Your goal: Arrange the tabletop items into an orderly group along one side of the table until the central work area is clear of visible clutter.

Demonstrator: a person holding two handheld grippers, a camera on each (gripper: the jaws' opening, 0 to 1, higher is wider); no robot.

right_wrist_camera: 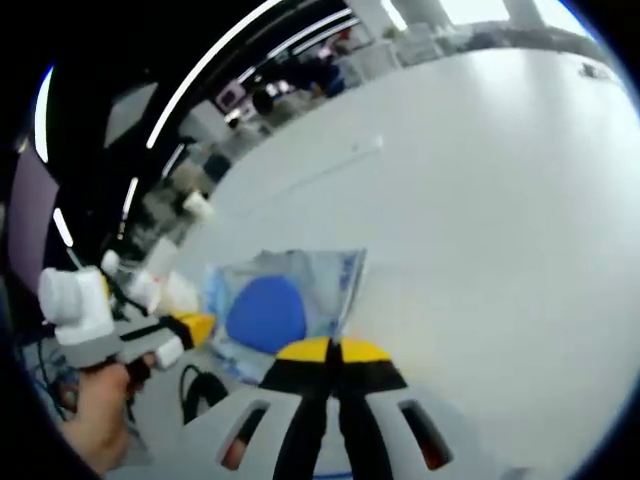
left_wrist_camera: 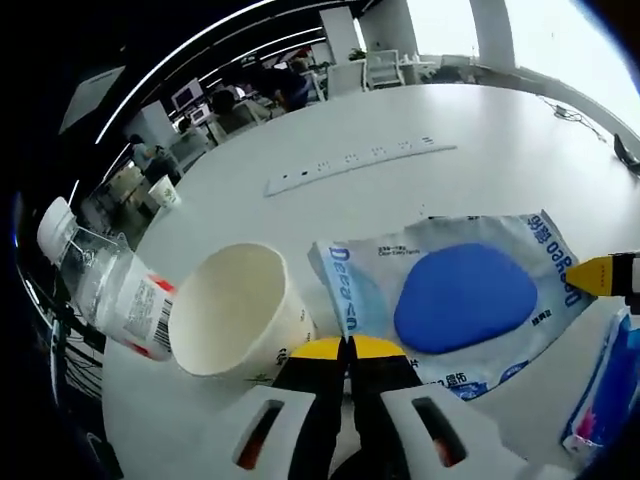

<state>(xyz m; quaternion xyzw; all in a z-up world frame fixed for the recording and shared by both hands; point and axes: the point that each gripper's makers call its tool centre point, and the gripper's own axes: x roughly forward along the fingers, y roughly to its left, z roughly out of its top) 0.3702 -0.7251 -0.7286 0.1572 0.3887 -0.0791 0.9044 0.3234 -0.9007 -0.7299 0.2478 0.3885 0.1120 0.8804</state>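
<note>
A clear wipes packet [left_wrist_camera: 465, 295] with a blue oval label lies flat on the white table [left_wrist_camera: 480, 150]. Just left of it stands a white paper cup [left_wrist_camera: 235, 310], its mouth tilted toward me. Left of the cup, a clear plastic bottle [left_wrist_camera: 100, 280] with a white cap lies on its side. My left gripper [left_wrist_camera: 350, 348] is shut, its yellow tips between the cup and the packet's near edge. My right gripper [right_wrist_camera: 335, 350] is also shut, at the packet's [right_wrist_camera: 280, 300] other edge; its yellow tip [left_wrist_camera: 600, 275] touches the packet's right end. A hand holds the left gripper [right_wrist_camera: 195, 325].
A blue and pink pouch [left_wrist_camera: 610, 385] lies at the lower right. A white power strip [left_wrist_camera: 350, 165] is set into the table farther back. A small paper cup [left_wrist_camera: 165, 190] stands near the far left edge. Chairs and desks fill the room beyond.
</note>
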